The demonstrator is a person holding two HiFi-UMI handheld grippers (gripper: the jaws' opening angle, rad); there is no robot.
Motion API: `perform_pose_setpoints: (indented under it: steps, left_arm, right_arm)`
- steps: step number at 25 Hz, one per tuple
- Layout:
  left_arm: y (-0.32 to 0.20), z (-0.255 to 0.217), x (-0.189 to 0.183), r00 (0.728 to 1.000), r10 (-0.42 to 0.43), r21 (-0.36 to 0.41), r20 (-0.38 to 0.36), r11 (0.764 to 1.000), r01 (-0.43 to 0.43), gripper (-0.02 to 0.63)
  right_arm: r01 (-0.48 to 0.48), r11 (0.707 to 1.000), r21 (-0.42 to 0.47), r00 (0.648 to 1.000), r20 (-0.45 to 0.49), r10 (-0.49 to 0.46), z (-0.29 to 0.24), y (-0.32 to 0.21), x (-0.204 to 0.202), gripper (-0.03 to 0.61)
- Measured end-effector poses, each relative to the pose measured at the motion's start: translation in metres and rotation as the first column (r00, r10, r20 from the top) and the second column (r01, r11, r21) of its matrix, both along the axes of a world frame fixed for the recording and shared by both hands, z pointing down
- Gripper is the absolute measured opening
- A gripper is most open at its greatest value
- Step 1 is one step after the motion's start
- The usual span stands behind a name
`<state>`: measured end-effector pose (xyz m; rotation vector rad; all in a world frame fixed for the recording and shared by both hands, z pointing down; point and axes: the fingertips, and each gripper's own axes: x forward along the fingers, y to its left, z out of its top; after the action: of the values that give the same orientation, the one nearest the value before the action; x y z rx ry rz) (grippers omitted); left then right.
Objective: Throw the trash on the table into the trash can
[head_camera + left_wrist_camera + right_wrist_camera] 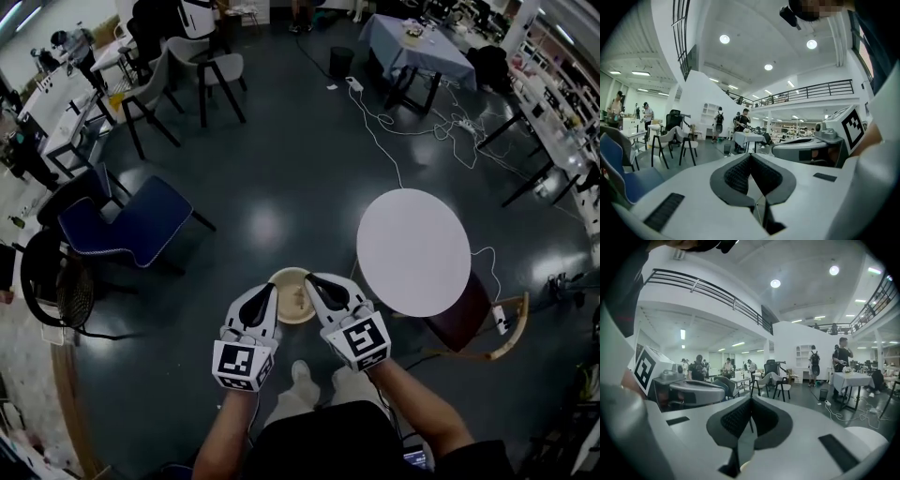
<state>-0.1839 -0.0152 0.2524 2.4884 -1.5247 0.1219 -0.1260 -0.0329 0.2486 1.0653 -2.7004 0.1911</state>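
A round beige trash can [292, 301] stands on the dark floor in the head view, just left of a round white table [413, 251]. Both grippers hover over it side by side, pointing nearly level. My left gripper [270, 289] sits over the can's left rim and my right gripper [311, 279] over its right rim. In the left gripper view the left gripper [750, 155] has its dark pads pressed together with nothing between them. The right gripper [750, 399] looks the same in its own view. What lies inside the can is too small to tell.
A blue chair [141, 220] stands to the left and a dark chair [461, 317] is tucked under the white table. White cables [394, 131] trail across the floor further out. Grey chairs [202, 70] and a cloth-covered table [419, 45] stand at the far end.
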Motion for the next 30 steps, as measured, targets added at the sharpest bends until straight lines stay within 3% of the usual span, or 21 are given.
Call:
perform_pose_setpoints:
  steps: [14,30]
  left_arm:
    - [0.006,-0.057,0.079,0.993,0.115,0.094,0.008,0.989,-0.115,0.008]
    - [0.103,-0.112,0.205,0.989,0.146,0.145,0.023,0.978,-0.148,0.008]
  right_arm:
    - [-0.115,0.990,0.083,0.993,0.047,0.111,-0.066,0.020,0.084,0.018]
    - [-0.109,0.985,0.137,0.992,0.076,0.100,-0.115,0.105,0.195,0.018]
